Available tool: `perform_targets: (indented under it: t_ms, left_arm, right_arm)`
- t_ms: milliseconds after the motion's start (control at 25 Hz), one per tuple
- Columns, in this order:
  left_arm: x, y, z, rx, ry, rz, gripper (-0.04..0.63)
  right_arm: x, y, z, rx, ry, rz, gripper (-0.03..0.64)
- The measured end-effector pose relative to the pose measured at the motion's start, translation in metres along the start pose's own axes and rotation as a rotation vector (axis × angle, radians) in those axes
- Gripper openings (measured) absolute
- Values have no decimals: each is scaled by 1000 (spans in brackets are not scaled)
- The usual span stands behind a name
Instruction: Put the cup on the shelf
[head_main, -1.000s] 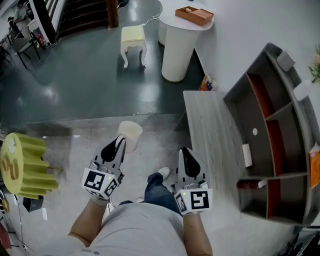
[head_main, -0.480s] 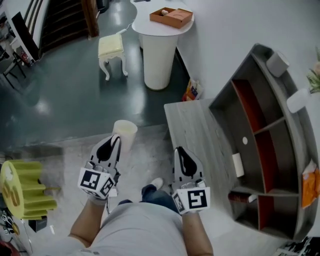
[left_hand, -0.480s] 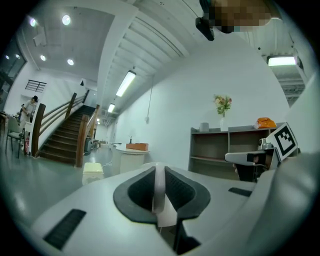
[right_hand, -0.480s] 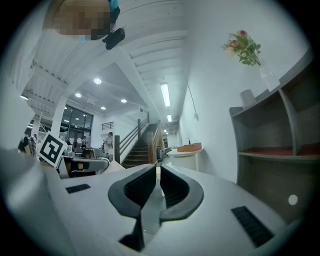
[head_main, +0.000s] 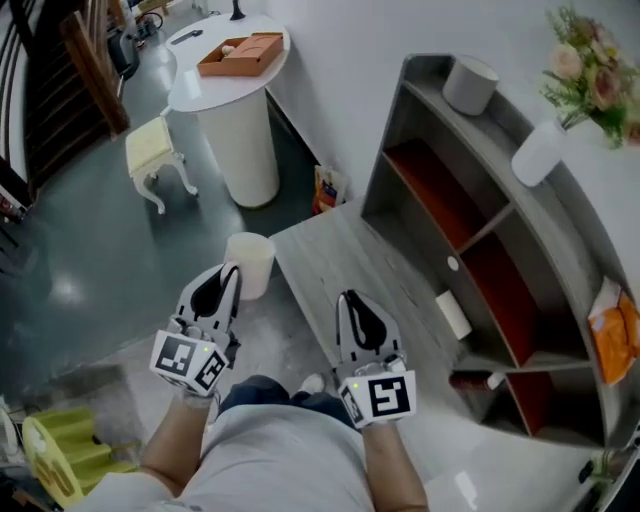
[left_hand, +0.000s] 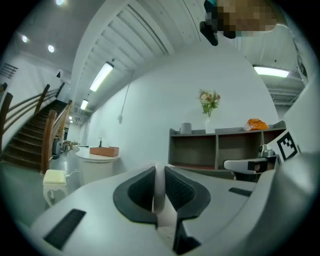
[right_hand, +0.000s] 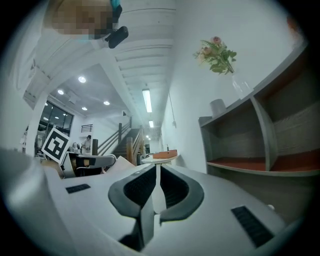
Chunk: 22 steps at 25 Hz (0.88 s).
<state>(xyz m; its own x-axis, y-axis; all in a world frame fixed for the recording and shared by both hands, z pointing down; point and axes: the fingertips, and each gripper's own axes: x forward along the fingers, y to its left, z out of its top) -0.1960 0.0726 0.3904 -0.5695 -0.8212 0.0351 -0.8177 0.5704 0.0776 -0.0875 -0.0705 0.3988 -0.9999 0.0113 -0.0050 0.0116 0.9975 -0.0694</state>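
A cream paper cup (head_main: 248, 262) hangs over the floor, its wall pinched in my left gripper (head_main: 232, 270), which is shut on it. In the left gripper view the thin cup wall (left_hand: 158, 187) stands between the dark pads. My right gripper (head_main: 347, 298) is beside it to the right, shut and empty, held over the low wooden platform (head_main: 330, 255). The grey shelf unit (head_main: 480, 240) with red inner panels stands ahead and to the right; it also shows in the left gripper view as the shelf (left_hand: 220, 149) and in the right gripper view as the shelf (right_hand: 260, 135).
A grey pot (head_main: 470, 83) and a vase of flowers (head_main: 545, 145) stand on the shelf top. Inside lie a white box (head_main: 453, 314) and a bottle (head_main: 475, 380). A round white table (head_main: 235, 130) with an orange tray, a stool (head_main: 153, 150) and a snack bag (head_main: 326, 188) are further off.
The view has swung toward the shelf, which is now nearer and more central. Both grippers travelled with it, the left still holding the cup. The yellow-green object slid to the lower left corner.
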Motion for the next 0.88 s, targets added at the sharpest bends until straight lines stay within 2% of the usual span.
perform_targets:
  t_ms: [280, 440, 640, 880]
  left_arm:
    - [84, -57, 3, 10, 14, -221, 46]
    - [125, -93, 4, 5, 20, -348, 46]
    - [176, -136, 12, -2, 14, -536, 46]
    - [232, -180, 26, -11, 6, -720, 46]
  right_arm:
    - [-22, -58, 10, 32, -26, -199, 35]
    - [-34, -85, 8, 10, -7, -296, 35]
    - [-37, -111, 21, 9, -33, -445, 35]
    - [-43, -134, 31, -17, -35, -607, 35]
